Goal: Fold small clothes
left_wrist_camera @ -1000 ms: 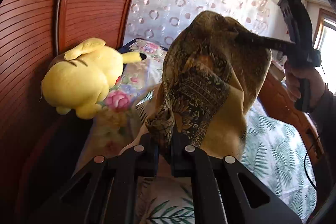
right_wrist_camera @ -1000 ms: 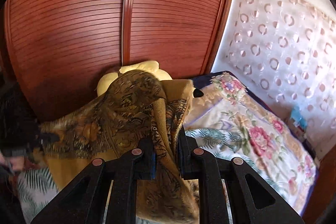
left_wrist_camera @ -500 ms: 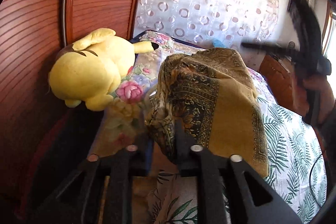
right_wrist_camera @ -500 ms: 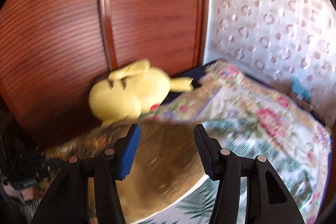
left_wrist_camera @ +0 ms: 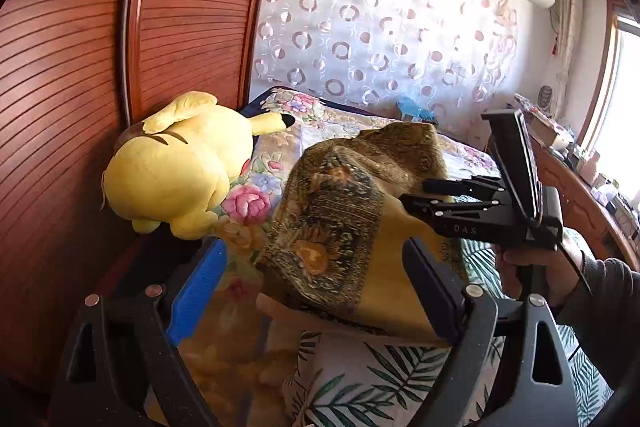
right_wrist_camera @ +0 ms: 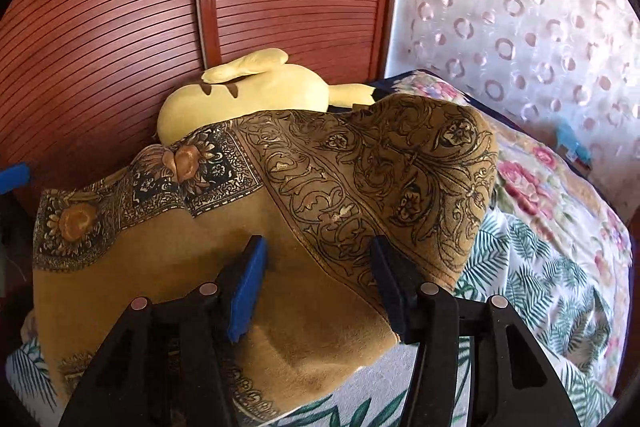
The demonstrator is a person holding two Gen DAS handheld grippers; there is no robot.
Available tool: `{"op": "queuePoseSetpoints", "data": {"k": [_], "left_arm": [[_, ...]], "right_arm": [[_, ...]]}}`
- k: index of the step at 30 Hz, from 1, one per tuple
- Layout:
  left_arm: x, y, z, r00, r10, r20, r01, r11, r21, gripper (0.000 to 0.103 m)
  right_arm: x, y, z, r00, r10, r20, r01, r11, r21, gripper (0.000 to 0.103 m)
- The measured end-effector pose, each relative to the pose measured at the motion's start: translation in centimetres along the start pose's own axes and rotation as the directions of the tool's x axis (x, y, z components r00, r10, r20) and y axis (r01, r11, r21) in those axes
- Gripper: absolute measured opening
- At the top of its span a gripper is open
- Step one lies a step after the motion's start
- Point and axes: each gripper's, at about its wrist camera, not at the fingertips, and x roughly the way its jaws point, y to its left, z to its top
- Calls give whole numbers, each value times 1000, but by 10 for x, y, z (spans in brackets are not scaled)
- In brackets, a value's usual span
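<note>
Both grippers, the left gripper and the right gripper, have their jaws wide apart, holding nothing, so the brown cloth can lie folded on the bed.

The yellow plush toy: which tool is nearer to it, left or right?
Left. The left tool is open beside the yellow plush toy; the right tool is open over the patterned cloth, which lies between.
</note>
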Motion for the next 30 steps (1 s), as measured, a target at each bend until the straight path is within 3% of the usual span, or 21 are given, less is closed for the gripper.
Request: {"op": "queuePoseSetpoints", "data": {"k": [6, 15, 22, 30], "left_arm": [[-14, -26, -2, 1000, -2, 5, 2, 997, 71, 90], [-36, -88, -6, 996, -85, 40, 78, 986, 147, 90], [-54, -145, -13, 983, -179, 49, 165, 962, 216, 90], [-82, -200, -26, 965, -254, 60, 228, 933, 279, 90]], "right_arm": [[-44, 1, -23, 998, 9, 55, -13, 998, 67, 55], [-175, 10, -90, 984, -48, 174, 28, 992, 119, 55], [-242, 22, -158, 970, -155, 187, 114, 970, 217, 67], [-311, 32, -209, 931, -300, 208, 219, 915, 338, 77]]}}
